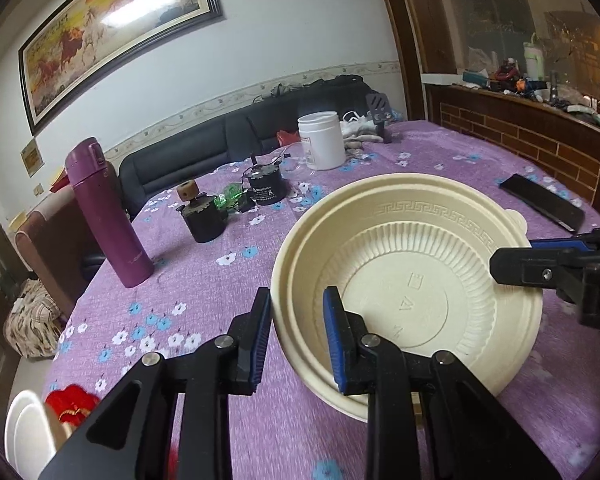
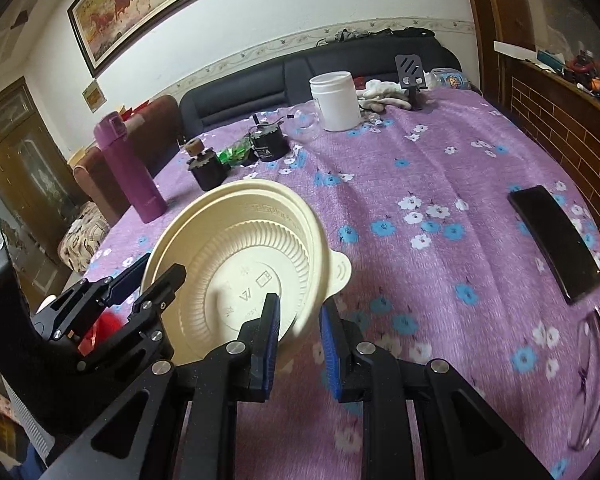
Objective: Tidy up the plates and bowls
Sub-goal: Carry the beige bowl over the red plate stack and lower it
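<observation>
The left gripper [image 1: 296, 336] has the near rim of the cream bowl [image 1: 404, 280] between its blue pads, one finger outside the wall and one inside, clamped on it. The right gripper [image 2: 300, 344] pinches the opposite rim the same way, just below the bowl's small tab handle [image 2: 340, 272]. The bowl hangs between the two tools, tilted, its ribbed inside and stamped base turned toward both cameras, and it seems lifted off the purple flowered tablecloth [image 2: 440, 168]. There look to be two bowls nested, judging by the doubled rim.

So each hand has its own side, neither nearer than the other; the bowl lies straight ahead of both, and any move has to carry the pair together or the rim slips.

Farther out stand a purple flask [image 1: 104, 216], two small black motors [image 1: 266, 188], a white jar [image 1: 322, 140] and a black phone [image 2: 556, 240]. At the left wrist view's lower corner a white plate edge [image 1: 28, 432] shows.
</observation>
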The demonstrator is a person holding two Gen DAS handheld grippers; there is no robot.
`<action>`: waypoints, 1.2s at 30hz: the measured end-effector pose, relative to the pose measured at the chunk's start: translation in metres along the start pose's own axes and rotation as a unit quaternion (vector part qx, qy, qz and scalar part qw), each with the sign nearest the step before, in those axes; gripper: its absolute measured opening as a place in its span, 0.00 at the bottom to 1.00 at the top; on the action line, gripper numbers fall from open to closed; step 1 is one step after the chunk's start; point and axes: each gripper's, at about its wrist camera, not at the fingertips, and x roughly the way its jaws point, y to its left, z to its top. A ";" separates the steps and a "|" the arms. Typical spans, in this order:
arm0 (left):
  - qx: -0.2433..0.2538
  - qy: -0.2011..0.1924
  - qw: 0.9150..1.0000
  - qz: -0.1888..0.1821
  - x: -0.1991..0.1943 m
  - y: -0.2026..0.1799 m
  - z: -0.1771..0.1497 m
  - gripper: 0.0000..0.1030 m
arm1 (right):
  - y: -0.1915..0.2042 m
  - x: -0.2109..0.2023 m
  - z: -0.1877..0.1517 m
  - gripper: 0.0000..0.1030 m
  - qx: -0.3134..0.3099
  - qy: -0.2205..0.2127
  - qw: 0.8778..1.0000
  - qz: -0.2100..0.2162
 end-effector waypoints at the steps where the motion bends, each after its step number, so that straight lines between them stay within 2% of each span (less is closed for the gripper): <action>1: -0.001 -0.002 1.000 0.001 -0.008 0.001 -0.001 0.23 | 0.003 -0.006 -0.002 0.21 -0.001 -0.003 1.000 0.002; 5: -0.010 -0.014 1.000 0.007 -0.035 0.010 -0.004 0.27 | 0.017 -0.026 -0.007 0.21 -0.012 -0.012 1.000 0.018; 17: -0.057 -0.043 0.997 0.036 -0.106 0.069 -0.018 0.27 | 0.082 -0.061 -0.008 0.21 -0.057 -0.022 0.994 0.088; 23: -0.081 -0.054 0.993 0.060 -0.143 0.105 -0.031 0.33 | 0.121 -0.055 -0.008 0.22 -0.068 0.009 0.988 0.137; 26: -0.094 -0.060 0.990 0.088 -0.163 0.127 -0.043 0.33 | 0.148 -0.048 -0.008 0.22 -0.083 0.026 0.982 0.166; 31: -0.131 -0.054 0.982 0.123 -0.180 0.167 -0.061 0.33 | 0.201 -0.027 -0.013 0.22 -0.118 0.061 0.971 0.197; 36: -0.166 -0.040 0.976 0.137 -0.186 0.202 -0.080 0.33 | 0.239 -0.005 -0.020 0.22 -0.139 0.090 0.962 0.217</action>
